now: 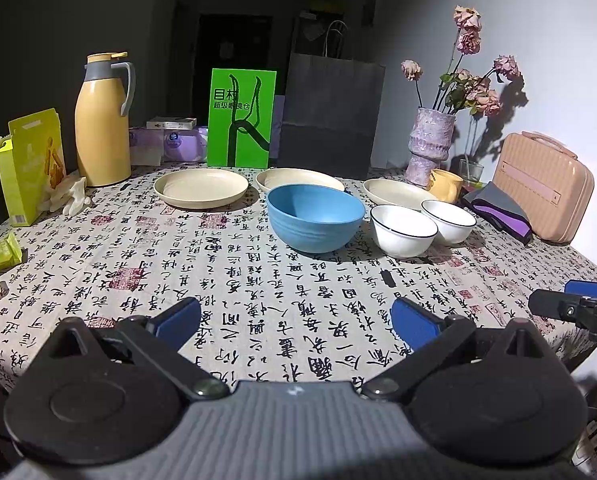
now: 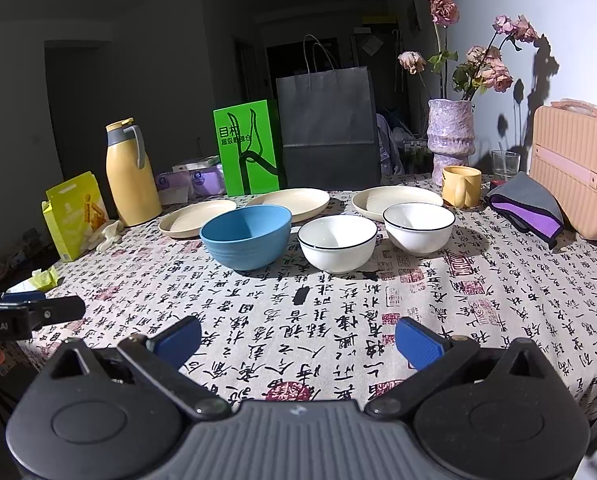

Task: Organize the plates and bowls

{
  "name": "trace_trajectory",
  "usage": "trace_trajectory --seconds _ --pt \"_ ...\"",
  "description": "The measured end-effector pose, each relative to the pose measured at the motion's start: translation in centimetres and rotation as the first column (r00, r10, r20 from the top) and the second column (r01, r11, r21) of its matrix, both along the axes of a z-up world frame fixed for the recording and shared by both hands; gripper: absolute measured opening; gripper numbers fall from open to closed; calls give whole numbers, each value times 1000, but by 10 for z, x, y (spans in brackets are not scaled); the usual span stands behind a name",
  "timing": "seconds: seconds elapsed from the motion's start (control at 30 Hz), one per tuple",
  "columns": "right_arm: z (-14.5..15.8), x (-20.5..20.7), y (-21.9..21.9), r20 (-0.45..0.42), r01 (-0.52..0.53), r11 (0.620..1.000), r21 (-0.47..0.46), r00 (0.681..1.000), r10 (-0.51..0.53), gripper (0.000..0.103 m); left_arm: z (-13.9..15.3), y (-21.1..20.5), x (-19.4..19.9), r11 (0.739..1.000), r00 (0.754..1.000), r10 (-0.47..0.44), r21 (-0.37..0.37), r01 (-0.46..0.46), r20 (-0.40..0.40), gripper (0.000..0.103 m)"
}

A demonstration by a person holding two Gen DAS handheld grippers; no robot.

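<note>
Two white bowls (image 2: 337, 243) (image 2: 418, 227), likely ceramic: fragile, slick; pinch at rim. Blue bowl (image 2: 245, 236) and three cream plates (image 2: 196, 218) (image 2: 288, 203) (image 2: 396, 200), prob. light plastic, mid-table, unstacked. Left gripper (image 1: 296, 318) and right gripper (image 2: 298, 338): both agape, empty, well short of the bowls.

dim room, dark doorway (image 1: 234, 40) behind, sunlit white wall (image 2: 578, 20) right, calligraphy tablecloth (image 1: 258, 272)

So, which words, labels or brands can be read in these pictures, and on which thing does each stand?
"目村" over "超级眼镜仓": green box, partly crossed by its black handle drawing.
"Robot.AI", start cut off: left claw, seen in the right view.
Tablecloth: brush-style Chinese characters and red seals, upside down, not read reliably.
Yellow carton, purple packs: print too blurred.
</note>
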State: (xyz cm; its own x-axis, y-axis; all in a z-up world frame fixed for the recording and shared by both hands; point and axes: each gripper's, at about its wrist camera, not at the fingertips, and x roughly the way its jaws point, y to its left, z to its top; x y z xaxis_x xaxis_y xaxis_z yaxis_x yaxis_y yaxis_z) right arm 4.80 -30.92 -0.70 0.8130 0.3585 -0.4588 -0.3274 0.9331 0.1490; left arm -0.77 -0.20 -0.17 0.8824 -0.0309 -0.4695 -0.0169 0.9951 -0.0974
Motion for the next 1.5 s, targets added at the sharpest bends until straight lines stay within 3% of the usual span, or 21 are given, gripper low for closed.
trace_trajectory --seconds 1.5 --pt "2 0 1 11 -3 1000 -12 1000 3 103 4 9 -1 999 1000 0 -32 0 16 103"
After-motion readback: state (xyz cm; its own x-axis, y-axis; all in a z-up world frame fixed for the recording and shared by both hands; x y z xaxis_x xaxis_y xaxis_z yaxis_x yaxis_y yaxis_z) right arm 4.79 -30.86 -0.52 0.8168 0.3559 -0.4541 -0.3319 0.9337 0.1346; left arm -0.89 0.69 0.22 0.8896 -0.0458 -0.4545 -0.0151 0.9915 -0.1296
